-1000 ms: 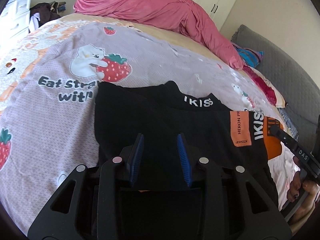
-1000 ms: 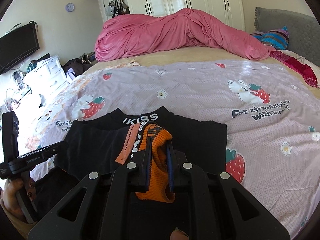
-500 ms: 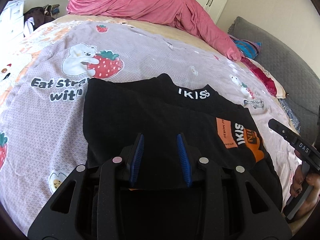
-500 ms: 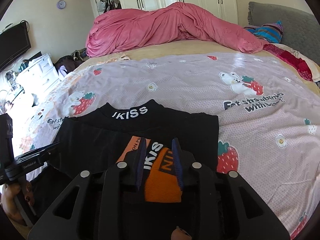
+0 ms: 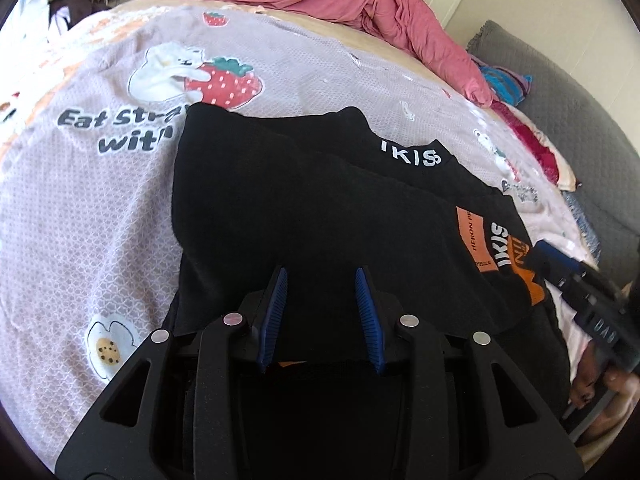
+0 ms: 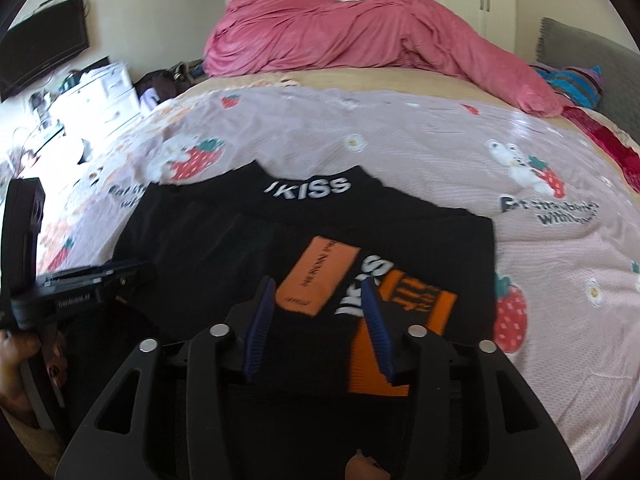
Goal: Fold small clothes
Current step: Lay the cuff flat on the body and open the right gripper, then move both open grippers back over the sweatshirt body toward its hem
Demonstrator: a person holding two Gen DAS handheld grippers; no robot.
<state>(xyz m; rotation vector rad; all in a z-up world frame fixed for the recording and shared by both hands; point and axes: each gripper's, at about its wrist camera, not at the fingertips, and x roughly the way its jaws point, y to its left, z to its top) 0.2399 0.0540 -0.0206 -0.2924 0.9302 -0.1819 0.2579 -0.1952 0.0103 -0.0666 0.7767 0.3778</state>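
one black garment point(image 5: 304, 208) with white lettering and orange patches lies on the bed point(image 5: 80, 216), seemingly folded partway up from its lower edge, while both the left gripper point(image 5: 320, 312) and right gripper point(image 6: 318, 320) hover over it, jaws apart and empty, so more folds likely remain.

Garment point(image 5: 304, 208) on bedspread point(image 5: 100, 208), duvet point(image 6: 360, 36) behind

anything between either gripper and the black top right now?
Nothing visible. The left gripper and right gripper both sit open directly over the black top, which lies on the strawberry bedsheet. The pink duvet is heaped at the bed's far end, apart from it.
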